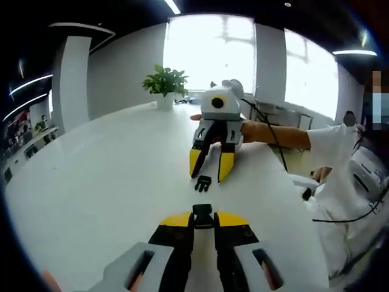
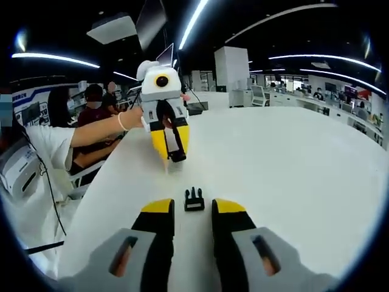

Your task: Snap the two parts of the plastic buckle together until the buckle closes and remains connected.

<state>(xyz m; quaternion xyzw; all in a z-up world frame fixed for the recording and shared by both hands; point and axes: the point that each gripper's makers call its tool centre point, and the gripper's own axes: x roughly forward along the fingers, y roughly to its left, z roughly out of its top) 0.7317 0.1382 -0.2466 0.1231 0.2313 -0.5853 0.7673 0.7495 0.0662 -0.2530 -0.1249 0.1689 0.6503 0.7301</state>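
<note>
A black buckle part (image 1: 202, 214) is clamped between the yellow-tipped jaws of my left gripper (image 1: 203, 219), just above the white table (image 1: 103, 182). The same part (image 2: 177, 156) also shows in the right gripper view, sticking out below the left gripper (image 2: 171, 151). The other black buckle part (image 1: 203, 183) lies loose on the table. It sits just ahead of my right gripper (image 2: 194, 208), between its open tips, and nothing touches this part (image 2: 194, 199). The right gripper (image 1: 211, 166) faces the left one across a short gap.
A potted plant (image 1: 164, 85) stands at the table's far end. A person's arm in a white sleeve (image 1: 331, 143) reaches in from the table's side edge, with cables beside it. Other people (image 2: 91, 100) sit beyond that edge.
</note>
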